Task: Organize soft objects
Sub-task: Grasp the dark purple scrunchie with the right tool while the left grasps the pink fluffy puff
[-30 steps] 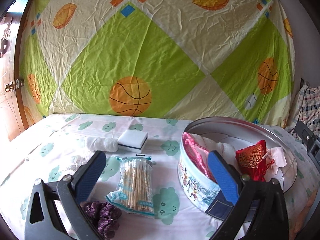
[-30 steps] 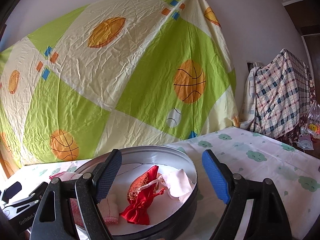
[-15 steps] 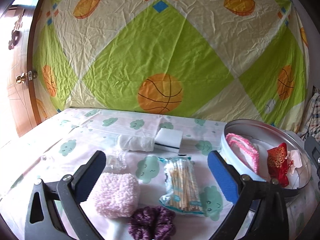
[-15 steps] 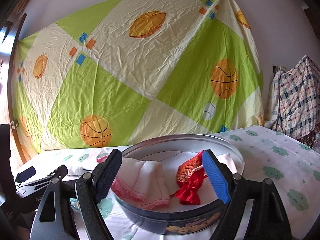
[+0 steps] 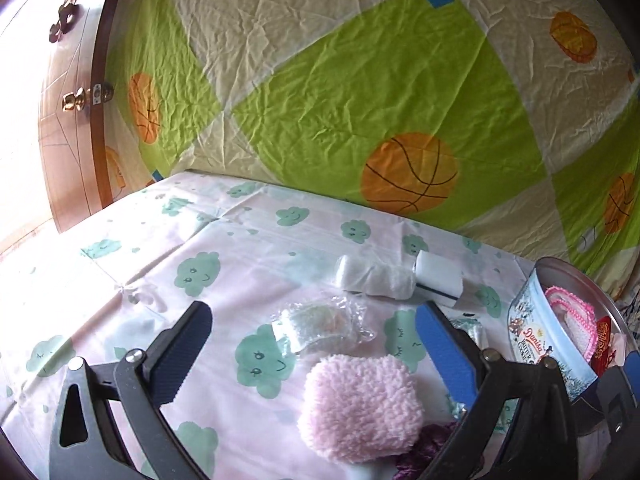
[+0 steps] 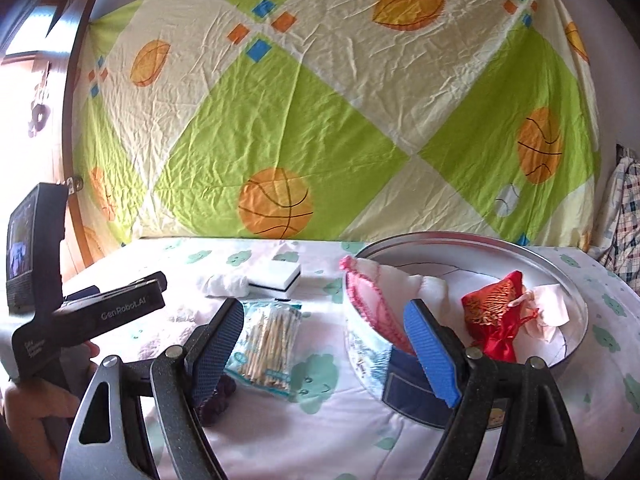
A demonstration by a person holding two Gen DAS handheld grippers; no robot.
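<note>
A fluffy pink pad (image 5: 362, 406) lies on the bed sheet between the open fingers of my left gripper (image 5: 320, 354), low in the left wrist view. A purple scrunchie (image 5: 420, 450) lies just behind it and also shows in the right wrist view (image 6: 216, 398). A round cookie tin (image 6: 370, 354) holds a pink-edged white cloth (image 6: 382, 296), a red pouch (image 6: 494, 316) and a pale tissue. My right gripper (image 6: 324, 354) is open and empty, in front of the tin's left side.
A bag of cotton swabs (image 6: 268, 346), a white sponge (image 6: 276, 276), a rolled white cloth (image 5: 374, 280) and a clear plastic packet (image 5: 320, 324) lie on the sheet. A sports-print sheet hangs behind. A wooden door (image 5: 60, 120) stands left. Plaid fabric (image 6: 622, 220) sits at the right.
My left gripper has swung left from the tin to the fluffy pink pad, which now sits between its fingers. My right gripper has drawn back and turned left, so the swabs and sponge show.
</note>
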